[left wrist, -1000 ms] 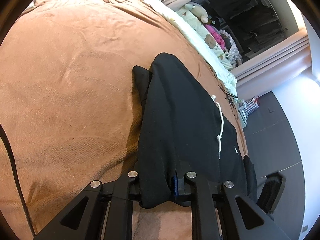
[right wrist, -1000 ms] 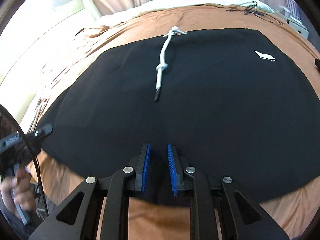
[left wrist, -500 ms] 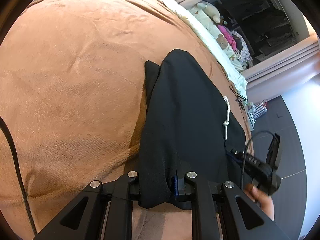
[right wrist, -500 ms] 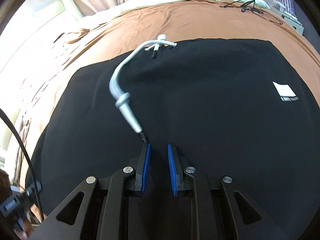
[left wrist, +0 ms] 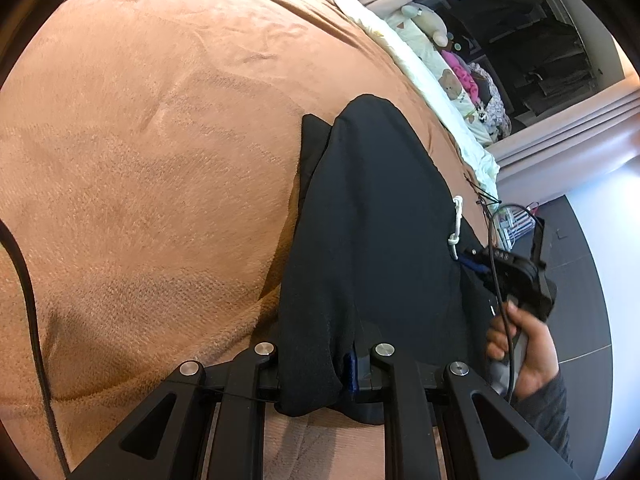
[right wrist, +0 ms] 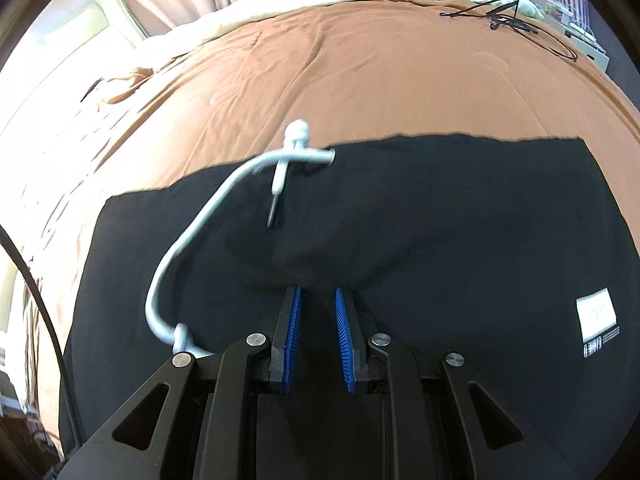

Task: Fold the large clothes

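Observation:
A black garment with a white drawstring lies lengthwise on the brown blanket. My left gripper is shut on its near end, and the cloth bunches thickly between the fingers. In the right wrist view the garment spreads wide, with creases running into my right gripper, which is shut on a pinch of the black cloth. The drawstring loops to the left of it. A white label shows at the right. A hand holds the right gripper over the garment's right side.
Cream bedding and plush toys line the far side of the bed. Thin black cables lie on the blanket at the far right corner. The dark floor runs along the bed's right edge. A black cord hangs at the left.
My right gripper has travelled across the garment toward its far edge, drawing black cloth along, and the drawstring now loops beside it. The hand entered the left wrist view. My left gripper stayed put.

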